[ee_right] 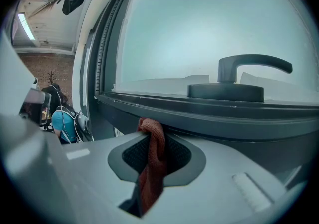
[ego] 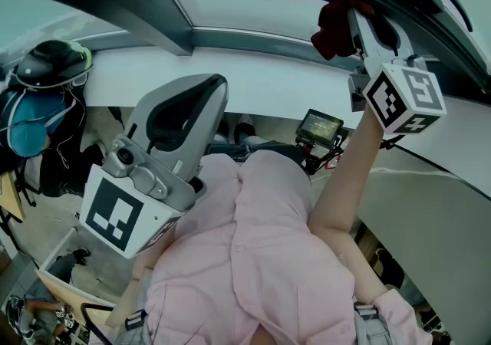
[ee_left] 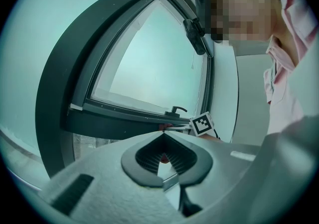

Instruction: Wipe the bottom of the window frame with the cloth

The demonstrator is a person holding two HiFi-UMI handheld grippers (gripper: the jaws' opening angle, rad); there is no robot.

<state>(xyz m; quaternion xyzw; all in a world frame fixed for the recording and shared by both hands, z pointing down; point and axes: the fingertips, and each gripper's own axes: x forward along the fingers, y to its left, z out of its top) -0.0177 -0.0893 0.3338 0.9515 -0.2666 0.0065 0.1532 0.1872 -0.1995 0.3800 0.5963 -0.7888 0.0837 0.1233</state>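
The left gripper (ee_left: 162,157) is held back at the person's chest, well apart from the work. Its jaws are drawn together with nothing between them. It points toward the window and takes no part in the job. To its right, the right gripper (ee_right: 155,154) is raised on an outstretched arm, jaws clamped on the cloth (ee_right: 151,168). The red cloth is pinched in a fold, with a bunched end standing proud of the jaw tips and the rest hanging down behind them. That bunched end sits directly ahead of the right jaws and appears to touch the dark bottom rail of the window frame (ee_right: 214,113). Actual pressure cannot be confirmed. The window handle (ee_right: 244,71) stands beyond the rail, above and to the right of the jaws. In the inspector's judgement, the wiping stroke is in hand or about to start. The next move calls for firm contact of the cloth on the rail and a steady draw along its length, without loosening the grip on the fold. Count: two grippers, one cloth, one window frame, one handle.
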